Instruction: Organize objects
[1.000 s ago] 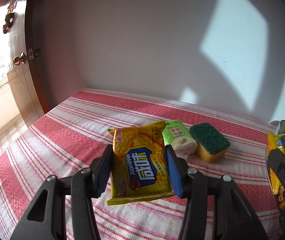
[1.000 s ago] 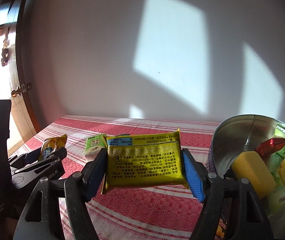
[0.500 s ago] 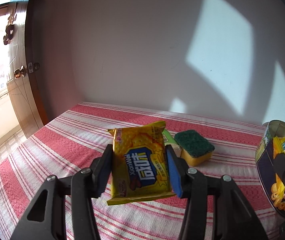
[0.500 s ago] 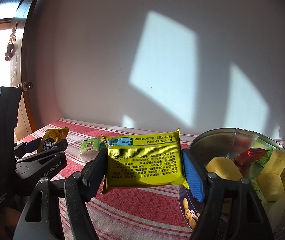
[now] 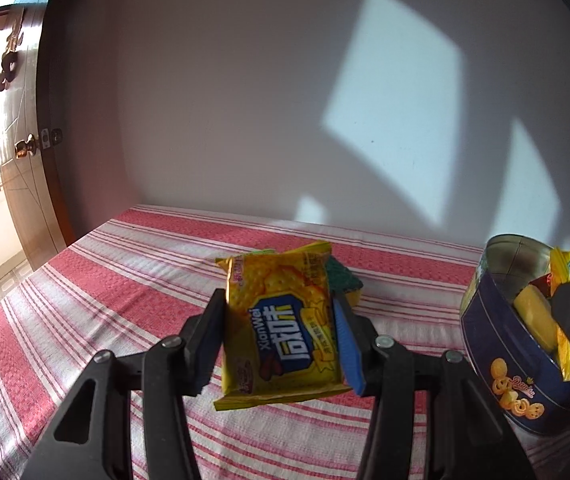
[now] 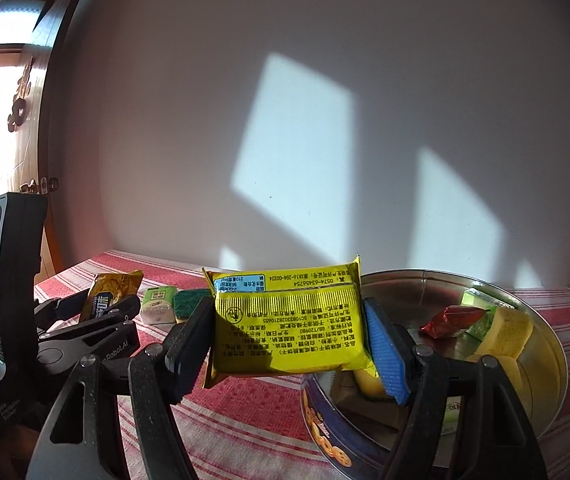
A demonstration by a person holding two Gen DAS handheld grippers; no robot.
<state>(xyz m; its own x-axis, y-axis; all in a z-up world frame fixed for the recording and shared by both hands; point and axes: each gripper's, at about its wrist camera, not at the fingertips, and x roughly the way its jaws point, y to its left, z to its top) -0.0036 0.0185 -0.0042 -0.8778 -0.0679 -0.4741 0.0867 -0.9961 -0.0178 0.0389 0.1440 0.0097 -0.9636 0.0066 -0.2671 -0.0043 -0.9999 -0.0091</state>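
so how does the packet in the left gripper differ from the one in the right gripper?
The left gripper holds its packet upright, printed cracker front to the camera. The right gripper holds its packet lying wide, text-covered back showing, print upside down. The left packet hangs over the striped cloth; the right one is beside the tin. Both are yellow, sealed and clamped by their side edges.

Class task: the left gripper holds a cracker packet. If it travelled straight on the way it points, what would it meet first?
Probably the green-topped sponge, lying on the striped cloth directly behind the cracker packet in the left gripper. Depth is unclear.
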